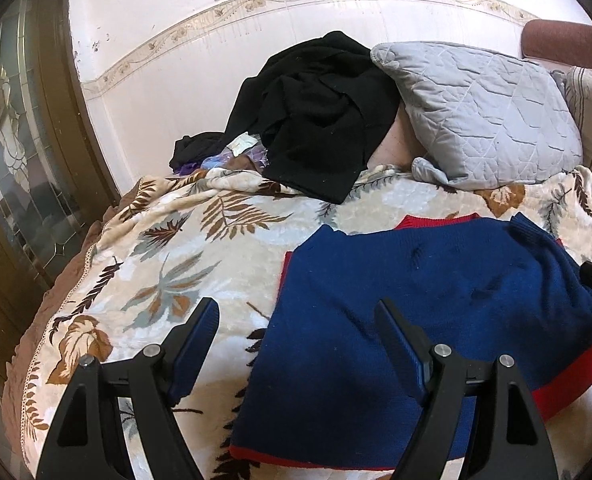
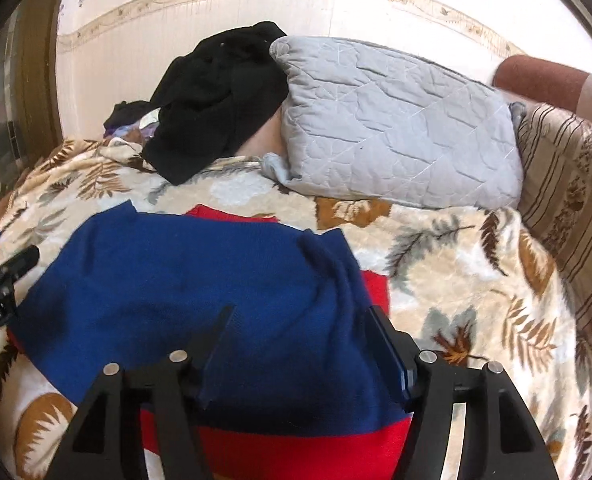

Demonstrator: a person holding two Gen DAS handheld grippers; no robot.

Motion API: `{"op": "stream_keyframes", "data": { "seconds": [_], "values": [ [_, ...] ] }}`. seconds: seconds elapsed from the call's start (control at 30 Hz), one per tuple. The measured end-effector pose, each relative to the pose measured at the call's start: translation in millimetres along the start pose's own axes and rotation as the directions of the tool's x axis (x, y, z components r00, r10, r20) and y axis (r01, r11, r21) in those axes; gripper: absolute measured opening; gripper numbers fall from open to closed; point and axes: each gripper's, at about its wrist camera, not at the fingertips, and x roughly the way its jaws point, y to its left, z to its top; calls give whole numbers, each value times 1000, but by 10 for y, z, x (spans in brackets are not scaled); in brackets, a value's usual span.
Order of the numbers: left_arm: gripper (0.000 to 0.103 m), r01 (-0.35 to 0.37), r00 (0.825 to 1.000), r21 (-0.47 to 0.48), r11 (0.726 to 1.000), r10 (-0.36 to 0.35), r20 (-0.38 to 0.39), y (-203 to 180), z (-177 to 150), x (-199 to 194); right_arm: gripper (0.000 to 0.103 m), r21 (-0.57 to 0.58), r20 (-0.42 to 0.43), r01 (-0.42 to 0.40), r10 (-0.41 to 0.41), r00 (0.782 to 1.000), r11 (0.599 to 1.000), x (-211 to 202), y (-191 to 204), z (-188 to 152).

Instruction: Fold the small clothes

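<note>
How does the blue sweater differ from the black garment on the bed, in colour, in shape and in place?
The blue sweater is blue with red trim; the black garment is plain black. The blue sweater lies spread fairly flat; the black garment is a crumpled heap. The blue sweater lies near the grippers; the black garment lies further back, by the wall, against the grey pillow. Both rest on the leaf-patterned blanket.
</note>
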Motion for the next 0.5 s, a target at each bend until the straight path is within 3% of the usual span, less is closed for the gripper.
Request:
{"op": "stream_keyframes", "data": {
  "seconds": [0.33,0.5],
  "values": [
    [81,0,999,0,1000,0,-34,-46,-5,104,68,9,-22,29,-29,999,1000,58,-134,-44],
    [83,-28,994,-24,999,25,-105,101,-6,291,68,62,-84,25,-20,996,998,189,-316,-80]
  ]
}}
